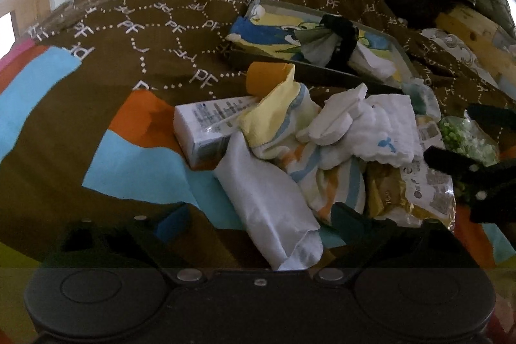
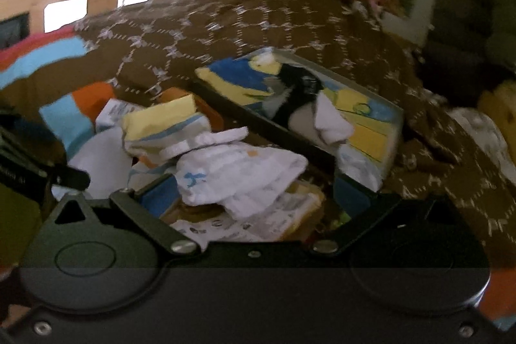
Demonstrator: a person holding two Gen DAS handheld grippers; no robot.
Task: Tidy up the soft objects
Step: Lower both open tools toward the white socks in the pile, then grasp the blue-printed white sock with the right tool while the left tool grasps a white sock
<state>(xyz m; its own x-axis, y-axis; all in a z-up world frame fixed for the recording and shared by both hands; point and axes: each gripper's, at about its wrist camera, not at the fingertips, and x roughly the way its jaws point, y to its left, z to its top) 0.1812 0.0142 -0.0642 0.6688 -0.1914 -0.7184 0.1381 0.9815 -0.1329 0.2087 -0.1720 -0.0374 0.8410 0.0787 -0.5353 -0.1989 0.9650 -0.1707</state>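
1. Fingers of left gripper: set wide apart, clamped on nothing. Straddle white sock without pressing it; judged lined up for a pick.
2. Locate soft pile on bedspread. Find sock at near edge, yellow-edged cloth behind it, striped cloth to its right, white muslin cloth on top further right.
3. Treat white carton, left of pile with one end under yellow-edged cloth, as hard goods. Likewise snack packet, partly buried at right. Leave both, most likely.
4. Note shallow box just beyond pile, already holding a white cloth and a dark item; probably the collecting point for soft things.
5. Right gripper: fingers likewise apart, gripping nothing. Hangs over muslin cloth, well placed to take it. Expect loose layers to drag neighbours along when lifted.
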